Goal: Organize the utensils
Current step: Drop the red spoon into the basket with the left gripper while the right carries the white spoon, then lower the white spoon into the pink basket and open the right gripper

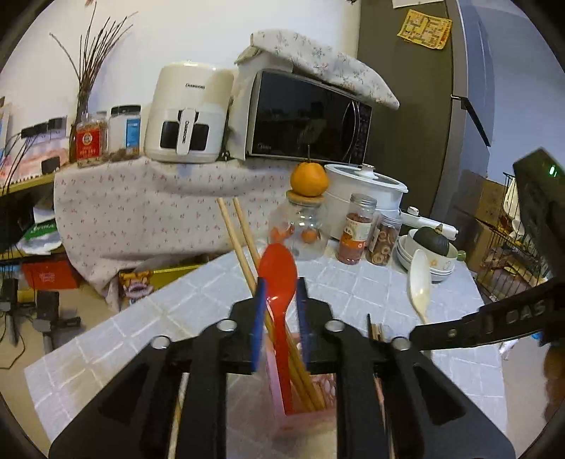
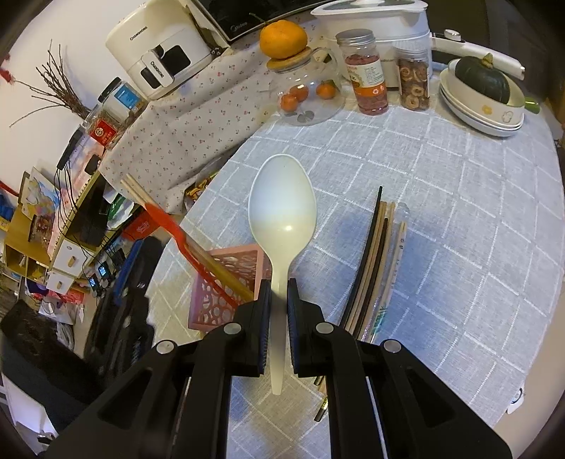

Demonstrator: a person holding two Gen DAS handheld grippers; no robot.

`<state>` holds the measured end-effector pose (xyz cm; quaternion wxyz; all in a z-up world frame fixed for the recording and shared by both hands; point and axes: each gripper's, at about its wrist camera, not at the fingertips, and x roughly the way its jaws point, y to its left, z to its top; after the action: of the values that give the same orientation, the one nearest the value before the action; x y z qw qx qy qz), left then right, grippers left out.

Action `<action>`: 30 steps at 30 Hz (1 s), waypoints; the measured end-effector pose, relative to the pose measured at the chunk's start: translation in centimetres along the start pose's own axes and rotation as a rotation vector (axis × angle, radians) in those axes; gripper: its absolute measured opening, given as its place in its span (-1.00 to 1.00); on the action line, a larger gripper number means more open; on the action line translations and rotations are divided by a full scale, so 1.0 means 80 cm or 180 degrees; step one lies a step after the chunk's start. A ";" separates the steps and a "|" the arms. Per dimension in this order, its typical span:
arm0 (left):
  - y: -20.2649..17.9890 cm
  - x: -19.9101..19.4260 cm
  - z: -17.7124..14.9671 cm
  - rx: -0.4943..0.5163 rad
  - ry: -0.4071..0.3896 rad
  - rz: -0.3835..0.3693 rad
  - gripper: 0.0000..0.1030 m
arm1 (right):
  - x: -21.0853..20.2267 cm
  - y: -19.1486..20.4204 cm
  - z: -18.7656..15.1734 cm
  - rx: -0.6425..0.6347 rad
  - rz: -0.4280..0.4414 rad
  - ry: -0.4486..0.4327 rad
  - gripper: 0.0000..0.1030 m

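Note:
A pink perforated utensil holder (image 2: 226, 282) stands on the grey checked tablecloth (image 2: 441, 212); it also shows in the left wrist view (image 1: 300, 399). A red spoon (image 1: 279, 275) and wooden chopsticks (image 1: 240, 236) stand in it. My left gripper (image 1: 280, 293) is open around the red spoon's neck, with a gap on both sides. My right gripper (image 2: 279, 293) is shut on a white spoon (image 2: 282, 204), held above the table just right of the holder. The white spoon also shows in the left wrist view (image 1: 420, 282). Several loose chopsticks (image 2: 378, 261) lie on the cloth to the right.
At the table's far edge stand a glass jar (image 2: 307, 95) with an orange (image 2: 282, 39) on its lid, two snack jars (image 2: 367, 77), stacked bowls (image 2: 483, 106) holding a dark squash, and a white cooker (image 2: 381, 17). An air fryer (image 1: 187, 113) and a microwave (image 1: 303, 116) sit on a shelf behind.

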<state>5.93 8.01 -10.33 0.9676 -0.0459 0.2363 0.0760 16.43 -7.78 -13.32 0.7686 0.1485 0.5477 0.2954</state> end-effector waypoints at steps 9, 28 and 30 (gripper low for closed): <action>0.047 -0.017 0.059 -0.0575 0.0914 0.0057 -0.24 | -0.013 0.004 0.010 0.0032 0.0011 -0.0330 -0.81; 0.134 0.023 0.010 -0.1194 0.2447 0.0447 0.14 | 0.013 0.080 0.018 -0.0624 -0.0197 -0.1088 -0.81; 0.138 0.023 0.008 -0.1246 0.2499 0.0464 0.17 | 0.018 0.080 0.014 -0.0678 -0.0248 -0.1048 -0.81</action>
<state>5.94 19.20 -11.23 0.7698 -0.2368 0.5695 0.1642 15.95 -1.77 -10.48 0.8700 0.0913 0.3856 0.2934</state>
